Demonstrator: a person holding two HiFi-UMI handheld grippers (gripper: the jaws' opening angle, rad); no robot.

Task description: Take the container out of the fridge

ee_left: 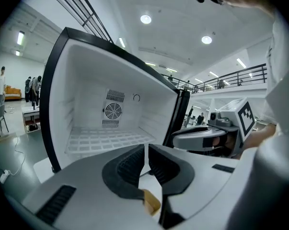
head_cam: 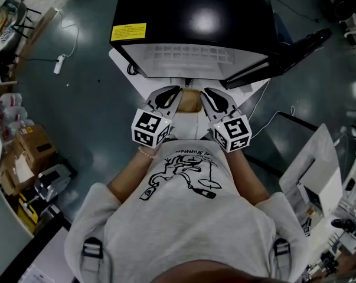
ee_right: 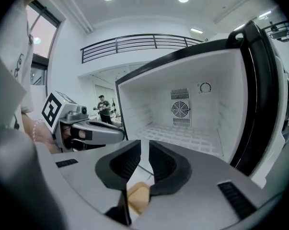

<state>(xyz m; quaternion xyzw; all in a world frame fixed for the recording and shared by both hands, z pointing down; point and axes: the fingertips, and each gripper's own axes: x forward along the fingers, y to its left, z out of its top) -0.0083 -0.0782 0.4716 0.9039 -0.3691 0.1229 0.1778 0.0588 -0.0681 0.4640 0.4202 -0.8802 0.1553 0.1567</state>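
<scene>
A black mini fridge (head_cam: 195,16) stands open in front of me, and its white inside (ee_left: 110,123) (ee_right: 182,119) shows only a bare shelf and a fan grille. Side by side just before its opening are my left gripper (head_cam: 172,92) (ee_left: 146,153) and right gripper (head_cam: 210,93) (ee_right: 144,151). The left jaws are all but together. A narrow slit remains between the right ones. Neither holds anything. A tan object (head_cam: 190,101) (ee_left: 150,201) (ee_right: 137,195) lies below and between the grippers on the white stand; I cannot tell whether it is the container.
The fridge door (head_cam: 284,58) swings out to the right. The fridge rests on a white stand (head_cam: 120,59). Cardboard boxes (head_cam: 30,146) sit on the floor at left, a power strip (head_cam: 58,63) with its cable lies nearby, and a white table (head_cam: 319,170) is at right.
</scene>
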